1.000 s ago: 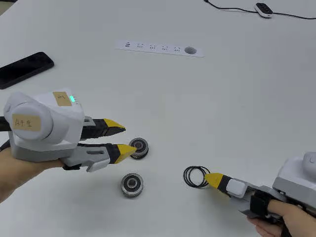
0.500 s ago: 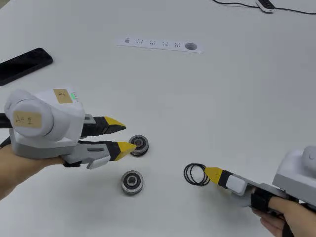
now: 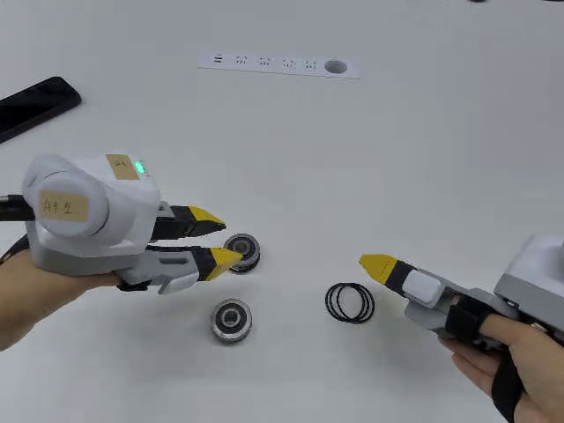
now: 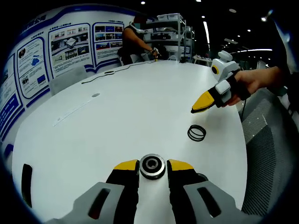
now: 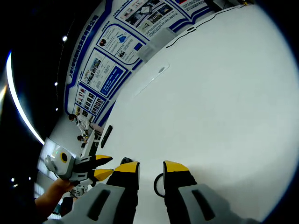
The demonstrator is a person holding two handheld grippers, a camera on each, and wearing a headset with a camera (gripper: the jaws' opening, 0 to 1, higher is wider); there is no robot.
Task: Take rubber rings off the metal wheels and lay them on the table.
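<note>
Partway through, by our reading: on the white table (image 3: 423,159), our left gripper (image 3: 220,241) has its jaws apart around one metal wheel (image 3: 241,251) that lies flat. Whether the tips touch the wheel we cannot tell. Our right gripper (image 3: 381,264), jaws likewise apart and empty, hovers just beside the loose rubber rings (image 3: 351,302) already laid on the table. A second wheel (image 3: 231,319) lies near the first. Both wheels show dark rims, so we judge that rings remain to be pulled off, beginning with the wheel between the left jaws.
</note>
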